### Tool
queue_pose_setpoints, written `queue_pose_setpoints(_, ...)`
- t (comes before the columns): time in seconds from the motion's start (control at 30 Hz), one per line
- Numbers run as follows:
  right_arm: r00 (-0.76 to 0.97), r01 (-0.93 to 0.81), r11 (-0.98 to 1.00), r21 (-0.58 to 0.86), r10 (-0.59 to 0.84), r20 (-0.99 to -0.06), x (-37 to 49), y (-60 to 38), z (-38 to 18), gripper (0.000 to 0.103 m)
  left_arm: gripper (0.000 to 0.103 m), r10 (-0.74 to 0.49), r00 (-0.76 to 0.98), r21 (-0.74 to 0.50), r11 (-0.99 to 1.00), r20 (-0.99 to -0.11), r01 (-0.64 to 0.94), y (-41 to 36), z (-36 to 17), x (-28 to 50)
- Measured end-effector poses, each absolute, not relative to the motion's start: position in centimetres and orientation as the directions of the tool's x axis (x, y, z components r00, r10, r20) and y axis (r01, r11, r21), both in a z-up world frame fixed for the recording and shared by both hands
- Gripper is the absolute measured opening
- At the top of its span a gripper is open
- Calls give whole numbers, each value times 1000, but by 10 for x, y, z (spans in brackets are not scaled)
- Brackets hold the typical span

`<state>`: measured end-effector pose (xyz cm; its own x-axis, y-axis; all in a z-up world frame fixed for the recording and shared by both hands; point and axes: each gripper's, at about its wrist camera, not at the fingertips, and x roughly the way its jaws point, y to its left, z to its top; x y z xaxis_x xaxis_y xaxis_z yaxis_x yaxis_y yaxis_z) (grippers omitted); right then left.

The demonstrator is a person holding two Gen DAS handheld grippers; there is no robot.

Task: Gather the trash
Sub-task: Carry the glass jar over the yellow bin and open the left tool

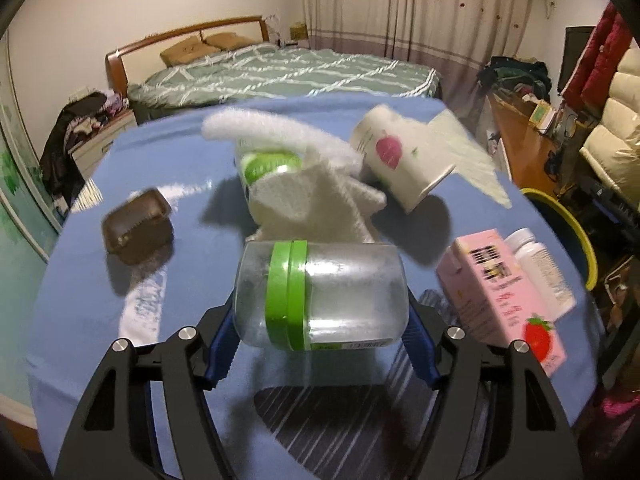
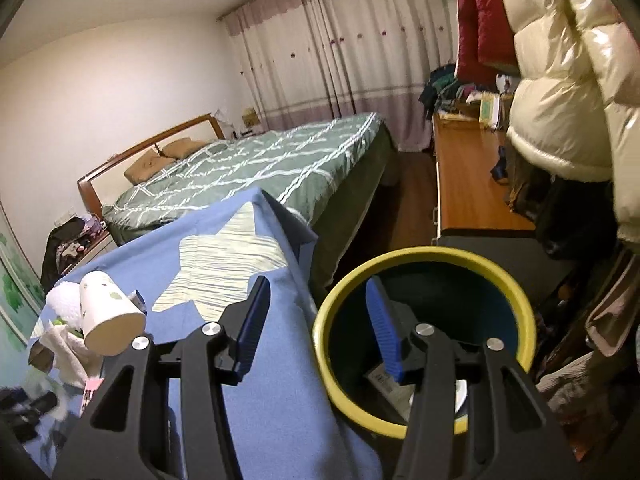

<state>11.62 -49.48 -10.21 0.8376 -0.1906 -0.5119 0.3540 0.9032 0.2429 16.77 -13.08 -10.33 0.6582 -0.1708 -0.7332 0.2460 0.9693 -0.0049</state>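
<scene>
- A clear plastic jar (image 1: 320, 296) with a green band is seen lying on its side between the blue pads of the left tongs (image 1: 320, 336); both pads are pressed against its ends, so the jar is gripped.
- The right tongs (image 2: 316, 324) are held half open with nothing between the pads — one pad stands over the blue cloth, the other over the mouth of the yellow-rimmed bin (image 2: 424, 344).
- Some paper and a white piece are seen at the bottom of the bin.
- Behind the jar, on the desk (image 1: 80, 280), a crumpled white cloth (image 1: 312, 196) is laid over a second green-and-white container (image 1: 268, 164).
- A white paper cup (image 1: 400, 156) with a pink mark is tipped on its side just beside the cloth.
- A small brown box (image 1: 138, 226) is placed to the left, well apart from the jar.
- A pink carton (image 1: 504, 296) with a strawberry picture lies to the right, and a white bottle (image 1: 540, 268) is touching it.
- The desk is covered with a blue cloth carrying a pale star pattern — the bin stands just beside its right edge.
- Beyond the desk, a bed (image 2: 256, 160) with a green checked cover and long curtains (image 2: 340, 52) are seen.
</scene>
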Motion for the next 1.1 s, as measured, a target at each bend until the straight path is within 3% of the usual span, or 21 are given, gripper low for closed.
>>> queue_pose_setpoints(0.27, 836, 382, 891, 246, -219, -504, 68, -515, -99, 54, 70, -278, 707, 3, 930, -651, 368, -171, -42, 147)
queue_pose_setpoints(0.47, 818, 475, 846, 244, -322, -477, 23, -547, -95, 56, 70, -422, 630, -39, 848, -652, 528, -246, -22, 151)
queue_pose_setpoints(0.73, 781, 559, 788, 259, -396, -483, -7, -589, -108, 57, 70, -498, 514, -51, 751, -698, 659, -369, -43, 150)
queue_pose_setpoints(1.1, 746, 610, 734, 297, -407, -526, -23, -626, -136, 58, 70, -468, 409, -39, 695, -783, 718, -491, -97, 172)
